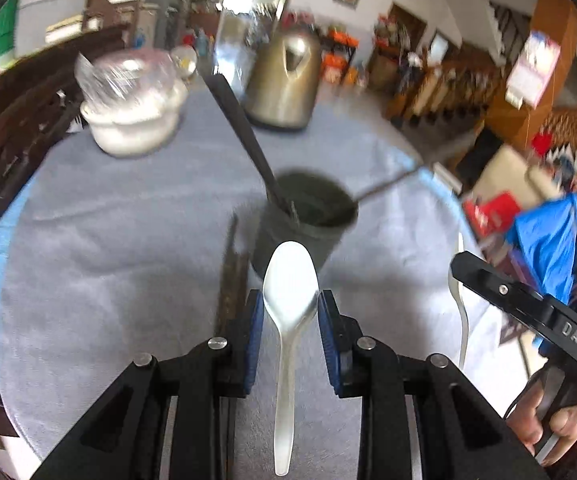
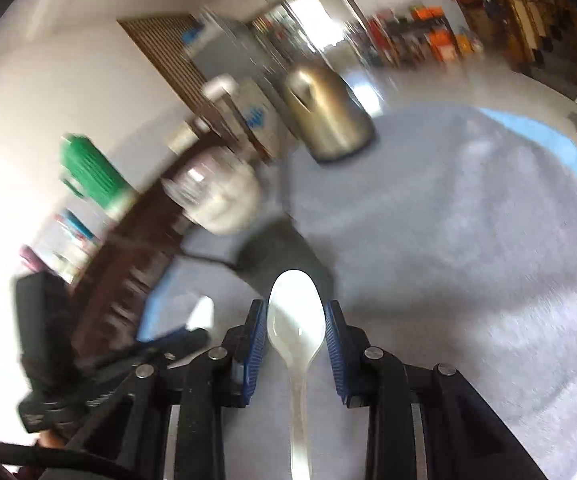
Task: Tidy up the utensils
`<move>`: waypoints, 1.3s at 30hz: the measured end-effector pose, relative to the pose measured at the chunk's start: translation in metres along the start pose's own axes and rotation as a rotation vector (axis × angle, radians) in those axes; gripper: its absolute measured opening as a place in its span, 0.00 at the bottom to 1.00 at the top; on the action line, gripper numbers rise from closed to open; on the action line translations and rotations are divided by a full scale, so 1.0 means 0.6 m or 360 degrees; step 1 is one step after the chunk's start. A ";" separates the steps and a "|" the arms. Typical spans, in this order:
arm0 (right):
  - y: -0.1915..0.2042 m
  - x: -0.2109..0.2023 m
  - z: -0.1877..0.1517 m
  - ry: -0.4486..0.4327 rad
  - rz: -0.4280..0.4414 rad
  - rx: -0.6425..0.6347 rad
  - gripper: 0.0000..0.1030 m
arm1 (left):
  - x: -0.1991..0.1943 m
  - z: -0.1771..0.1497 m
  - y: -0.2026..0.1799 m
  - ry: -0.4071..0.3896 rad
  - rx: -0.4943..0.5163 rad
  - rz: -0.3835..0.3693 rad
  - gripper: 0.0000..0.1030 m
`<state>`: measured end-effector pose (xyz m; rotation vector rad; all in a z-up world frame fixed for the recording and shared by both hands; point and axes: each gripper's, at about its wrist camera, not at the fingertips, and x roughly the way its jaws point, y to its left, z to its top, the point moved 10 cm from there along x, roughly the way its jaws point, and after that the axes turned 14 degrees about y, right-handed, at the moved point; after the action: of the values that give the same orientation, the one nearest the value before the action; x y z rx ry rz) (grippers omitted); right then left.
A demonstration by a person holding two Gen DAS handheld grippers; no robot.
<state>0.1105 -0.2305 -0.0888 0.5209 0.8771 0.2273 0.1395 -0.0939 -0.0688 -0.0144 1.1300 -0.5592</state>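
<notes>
left gripper (image 1: pixel 291 312) jaws clamp metal spoon (image 1: pixel 288 320) bowl | right gripper (image 2: pixel 295 332) jaws clamp white spoon (image 2: pixel 296 328) bowl

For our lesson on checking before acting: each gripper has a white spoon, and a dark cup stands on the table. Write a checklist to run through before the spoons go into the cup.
1. Left gripper clamps its white spoon at the bowl: ok.
2. Right gripper clamps the second spoon likewise: ok.
3. Dark cup upright, mouth open: ok.
4. Room in the cup beside the utensils already inside: cannot tell, blurred.
5. Chopsticks beside the cup left to collect: not ok.
6. Kettle and stacked bowls clear of the path: ok.
</notes>
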 end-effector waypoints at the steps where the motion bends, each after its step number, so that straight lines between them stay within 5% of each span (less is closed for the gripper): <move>1: 0.015 -0.009 0.008 -0.0043 0.0035 -0.0021 0.31 | -0.017 0.007 0.002 -0.0047 -0.0017 -0.0015 0.28; 12: 0.126 -0.028 0.128 -0.0341 0.0152 -0.0119 0.31 | -0.166 0.117 0.010 -0.0431 -0.0053 -0.0085 0.28; 18: 0.143 0.001 0.212 -0.0493 0.0053 -0.0129 0.31 | -0.216 0.201 0.016 -0.0649 -0.0164 -0.0191 0.28; 24: 0.112 0.043 0.255 -0.0547 -0.0015 0.0000 0.31 | -0.176 0.260 0.006 -0.0827 -0.0256 -0.0134 0.28; 33: 0.056 0.066 0.271 -0.0603 -0.0130 0.0083 0.31 | -0.064 0.271 0.013 -0.0870 -0.0421 -0.0140 0.28; 39: 0.043 0.078 0.276 -0.0577 -0.0151 0.0067 0.31 | -0.035 0.273 0.009 -0.0883 -0.0385 -0.0085 0.28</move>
<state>0.2695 -0.2460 -0.0197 0.5375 0.5524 0.0250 0.2758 -0.1236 0.0199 -0.3880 0.6493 -0.4249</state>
